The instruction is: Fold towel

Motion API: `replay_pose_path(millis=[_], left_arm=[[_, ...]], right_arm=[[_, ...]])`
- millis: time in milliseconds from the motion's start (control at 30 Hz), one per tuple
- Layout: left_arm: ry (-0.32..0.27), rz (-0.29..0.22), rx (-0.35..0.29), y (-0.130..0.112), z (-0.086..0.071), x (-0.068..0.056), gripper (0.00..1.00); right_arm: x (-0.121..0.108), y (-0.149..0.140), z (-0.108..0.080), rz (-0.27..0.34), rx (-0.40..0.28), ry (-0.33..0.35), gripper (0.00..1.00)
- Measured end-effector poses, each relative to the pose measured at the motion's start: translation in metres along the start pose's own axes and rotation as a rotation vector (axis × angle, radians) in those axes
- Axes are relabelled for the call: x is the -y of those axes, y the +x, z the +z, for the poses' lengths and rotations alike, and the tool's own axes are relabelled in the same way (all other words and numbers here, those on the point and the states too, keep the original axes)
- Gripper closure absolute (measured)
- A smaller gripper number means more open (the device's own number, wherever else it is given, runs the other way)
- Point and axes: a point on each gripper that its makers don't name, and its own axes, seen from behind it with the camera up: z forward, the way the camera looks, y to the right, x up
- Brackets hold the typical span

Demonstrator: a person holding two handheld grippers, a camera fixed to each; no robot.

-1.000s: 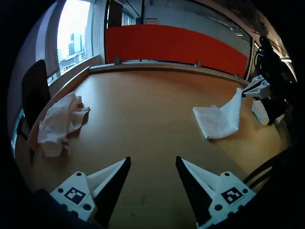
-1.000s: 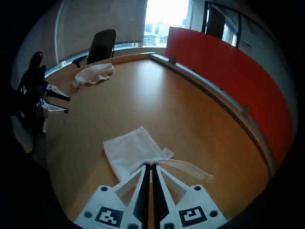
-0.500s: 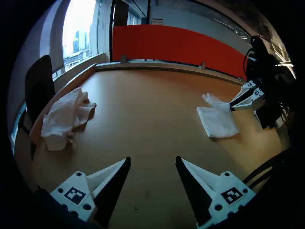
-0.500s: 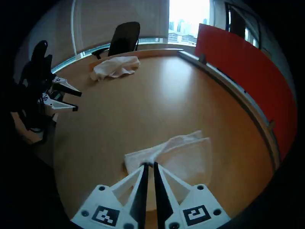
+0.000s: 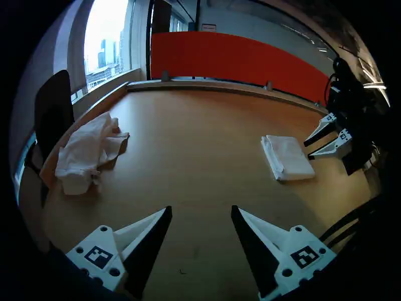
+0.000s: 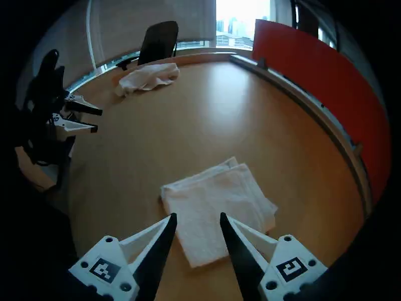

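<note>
Wooden table [image 6: 200, 125] bears a crumpled white cloth heap [image 5: 85, 150] and, just before our right gripper [image 6: 197, 215], the folded white towel [image 6: 220, 210] lying flat. Its jaws, like those of our left gripper [image 5: 200, 207], gape empty. We judge this fold done; next, fetch the heap.

An office: a long wooden desk [image 5: 200, 130] with red divider panel [image 5: 235, 57], office chair [image 6: 158, 40], high-rise skyline windows [image 5: 103, 45].
</note>
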Motion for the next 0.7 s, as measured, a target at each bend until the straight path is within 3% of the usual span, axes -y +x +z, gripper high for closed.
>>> replay_pose_path(millis=[400, 700], left_arm=[[-0.003, 0.005, 0.003, -0.002, 0.000, -0.003, 0.13], [-0.005, 0.006, 0.007, -0.005, -0.001, -0.004, 0.13]], right_arm=[[0.001, -0.055, 0.000, 0.039, 0.073, -0.040, 0.34], [0.003, -0.080, 0.002, 0.061, 0.107, -0.051, 0.34]])
